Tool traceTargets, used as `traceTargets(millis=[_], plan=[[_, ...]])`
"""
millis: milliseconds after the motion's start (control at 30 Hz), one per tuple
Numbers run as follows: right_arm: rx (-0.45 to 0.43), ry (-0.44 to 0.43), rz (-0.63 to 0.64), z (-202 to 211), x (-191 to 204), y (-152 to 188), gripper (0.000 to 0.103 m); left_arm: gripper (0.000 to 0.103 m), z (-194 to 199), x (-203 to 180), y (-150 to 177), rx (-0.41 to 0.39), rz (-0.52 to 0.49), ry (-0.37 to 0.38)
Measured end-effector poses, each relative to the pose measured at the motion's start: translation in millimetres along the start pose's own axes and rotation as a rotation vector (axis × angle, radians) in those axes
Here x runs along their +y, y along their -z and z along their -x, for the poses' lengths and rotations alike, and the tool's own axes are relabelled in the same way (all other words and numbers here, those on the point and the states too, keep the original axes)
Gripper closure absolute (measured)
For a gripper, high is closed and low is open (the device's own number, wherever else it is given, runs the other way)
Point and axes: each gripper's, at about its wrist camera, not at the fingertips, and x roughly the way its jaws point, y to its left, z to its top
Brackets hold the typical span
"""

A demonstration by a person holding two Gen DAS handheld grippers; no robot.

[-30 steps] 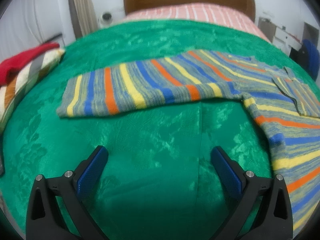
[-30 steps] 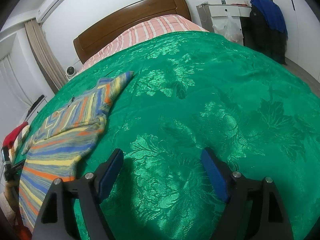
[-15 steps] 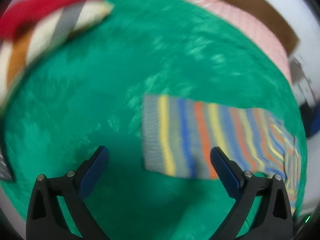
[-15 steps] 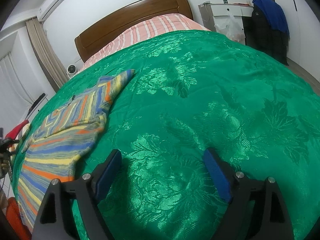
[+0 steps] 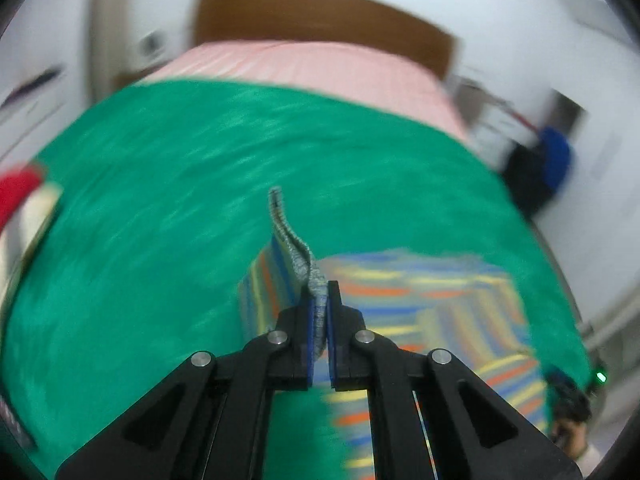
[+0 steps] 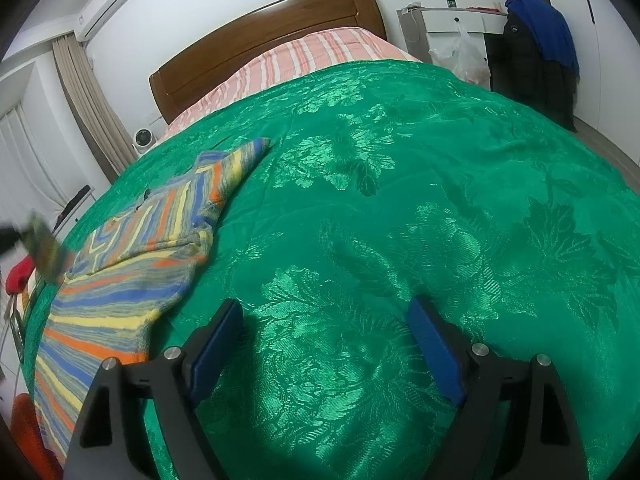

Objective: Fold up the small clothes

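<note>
Sweater [image 5: 432,292], striped blue/orange/yellow/grey, lies on green bedspread [image 5: 168,200]. Left hand-held gripper [image 5: 319,300] is clamped on the sweater's sleeve cuff: grey ribbed edge is pinched between the blue pads [image 5: 309,328], jaws nearly together w/ only fabric between. Cuff sticks up past the fingertips and curls away fwd; sleeve hangs down just left of and below the tips. Sweater body spreads to the right of and beneath this gripper, on the bedspread. Left view is motion-blurred, so stripe detail is soft.

Right hand-held gripper [image 6: 328,344] is wide apart, holding nothing, pads [image 6: 214,344] just above bare bedspread [image 6: 420,200]. Cannot tell whether tips touch the fabric. In right view the sweater [image 6: 120,280] sits to the left of the gripper, near its left finger but apart from it; other sleeve [image 6: 236,164] points fwd-left, flat on the bedspread. A blurred bit of striped fabric shows at far left edge, raised.

Beyond both grippers: pink striped sheet [image 6: 304,60] and wooden headboard [image 6: 264,36] at the bed's far end. Fwd-right of right gripper, well apart: white dresser [image 6: 452,24] w/ blue garment [image 6: 548,28] draped over dark clothes. Red item [image 5: 16,192] at far left of left gripper, on a striped cushion.
</note>
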Motion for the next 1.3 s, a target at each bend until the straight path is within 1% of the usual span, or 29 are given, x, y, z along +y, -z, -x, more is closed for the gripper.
traceTargets(millis=[33, 100, 133, 200, 233, 267, 300, 333, 367, 400, 433, 467, 500, 567, 600, 633, 667, 700, 733, 767, 800, 833, 900, 1000, 1067, 1133, 1200, 1233, 1300], plan=[[0.0, -0.001, 0.0, 0, 0, 0, 0.018, 0.1, -2, -31, -5, 0.0, -0.049, 0.044], [-0.002, -0.004, -0.002, 0, 0, 0, 0.018, 0.1, -13, -76, -4, 0.014, -0.107, 0.106], [-0.003, -0.005, -0.004, 0, -1, 0, 0.018, 0.099, -25, -101, 0, 0.027, -0.136, 0.135], [-0.005, -0.01, -0.007, 1, -1, 0, 0.018, 0.097, -50, -137, 13, 0.061, -0.177, 0.173], [-0.005, -0.011, -0.007, 1, -2, 0, 0.018, 0.084, -70, -155, 25, 0.094, -0.193, 0.197], [-0.006, -0.013, -0.009, 1, -2, 0, 0.018, 0.05, -92, -170, 38, 0.149, -0.199, 0.231], [-0.007, -0.016, -0.01, 1, -2, 0, 0.018, 0.032, -101, -177, 46, 0.18, -0.197, 0.24], [-0.008, -0.019, -0.013, 1, -3, 1, 0.018, 0.022, -114, -185, 59, 0.211, -0.186, 0.245], [-0.009, -0.022, -0.015, 1, -4, 1, 0.018, 0.023, -118, -187, 67, 0.21, -0.172, 0.264], [-0.009, -0.025, -0.017, 1, -4, 1, 0.018, 0.023, -118, -186, 68, 0.209, -0.16, 0.28], [-0.011, -0.027, -0.018, 1, -4, 1, 0.018, 0.023, -115, -177, 71, 0.202, -0.136, 0.29], [-0.012, -0.029, -0.019, 2, -4, 1, 0.018, 0.022, -110, -168, 71, 0.187, -0.118, 0.276], [-0.013, -0.031, -0.02, 2, -5, 1, 0.018, 0.02, -103, -151, 68, 0.161, -0.103, 0.245], [-0.016, -0.037, -0.024, 2, -6, 1, 0.018, 0.004, -87, -134, 71, 0.11, -0.089, 0.149], [-0.018, -0.041, -0.026, 2, -6, 1, 0.018, 0.003, -85, -119, 70, 0.084, -0.087, 0.076], [-0.019, -0.042, -0.027, 2, -7, 1, 0.018, 0.003, -90, -101, 72, 0.081, -0.095, -0.024], [-0.019, -0.043, -0.028, 3, -7, 1, 0.018, 0.003, -99, -86, 80, 0.123, -0.101, -0.09], [-0.019, -0.042, -0.027, 3, -7, 1, 0.018, 0.003, -117, -75, 89, 0.207, -0.109, -0.146], [-0.018, -0.041, -0.027, 3, -6, 1, 0.018, 0.004, -132, -65, 100, 0.288, -0.12, -0.186], [-0.018, -0.041, -0.026, 3, -7, 1, 0.018, 0.001, -144, -58, 114, 0.352, -0.141, -0.217], [-0.018, -0.042, -0.027, 3, -7, 1, 0.018, 0.001, -135, -51, 124, 0.286, -0.151, -0.184], [-0.018, -0.042, -0.027, 3, -7, 1, 0.018, 0.001, -126, -48, 128, 0.256, -0.145, -0.174], [-0.018, -0.042, -0.027, 2, -7, 1, 0.018, 0.001, -113, -42, 138, 0.278, -0.127, -0.168], [-0.016, -0.039, -0.025, 2, -7, 1, 0.018, 0.002, -68, -32, 157, 0.246, -0.129, -0.158], [-0.014, -0.035, -0.022, 1, -7, 0, 0.018, 0.002, -48, -22, 170, 0.239, -0.125, -0.145], [-0.01, -0.031, -0.019, 1, -6, 0, 0.018, 0.002, -16, -10, 189, 0.235, -0.105, -0.128], [0.0, -0.029, -0.018, 1, -6, -1, 0.018, 0.002, 5, -1, 203, 0.241, -0.075, -0.109], [0.01, -0.03, -0.02, 2, -5, -3, 0.018, 0.002, 21, 6, 215, 0.25, -0.044, -0.093], [0.062, -0.016, -0.013, 10, -2, -10, 0.019, 0.002, 33, 8, 227, 0.271, 0.003, -0.057]])
